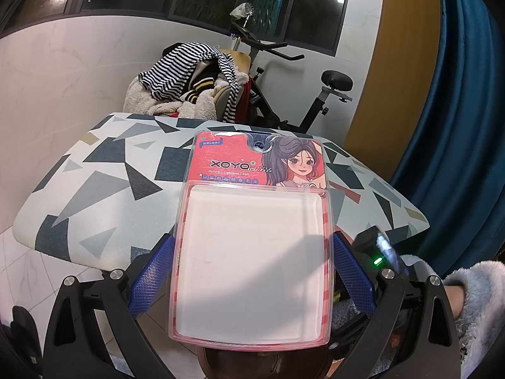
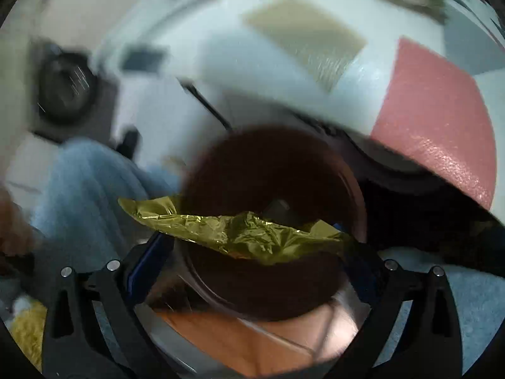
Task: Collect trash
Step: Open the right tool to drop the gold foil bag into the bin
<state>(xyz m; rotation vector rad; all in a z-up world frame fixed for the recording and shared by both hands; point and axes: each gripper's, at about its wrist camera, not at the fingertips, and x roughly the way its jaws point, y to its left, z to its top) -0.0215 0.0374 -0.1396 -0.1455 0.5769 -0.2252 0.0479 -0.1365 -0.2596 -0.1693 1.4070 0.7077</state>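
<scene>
The left gripper (image 1: pixel 252 271) clamps an empty clear blister pack (image 1: pixel 252 246) between its blue textured pads (image 1: pixel 151 279), the pack's edges pressed against both fingers and its red printed card, showing a cartoon girl and the brand "XOYO", pointing away from the camera. The pack is held above the near edge of a table (image 1: pixel 104 189) covered in a white cloth with grey and dark blue geometric shapes. The dark round rim of a bin (image 1: pixel 262 363) shows just beneath the pack at the bottom of the left wrist view. Behind the table sit a pile of clothes (image 1: pixel 186 85) topped by a striped garment and a black exercise bike (image 1: pixel 284 82) against a white wall, with a blue curtain (image 1: pixel 467 126) at right and a fluffy blue sleeve (image 1: pixel 473 300) at the lower right.

In the blurred right wrist view, the right gripper (image 2: pixel 249 237) pinches a crumpled gold foil wrapper (image 2: pixel 240 230) stretched across its fingers, directly over the open mouth of a dark brown round bin (image 2: pixel 284 170). The patterned table edge (image 2: pixel 435 126) curves above it
</scene>
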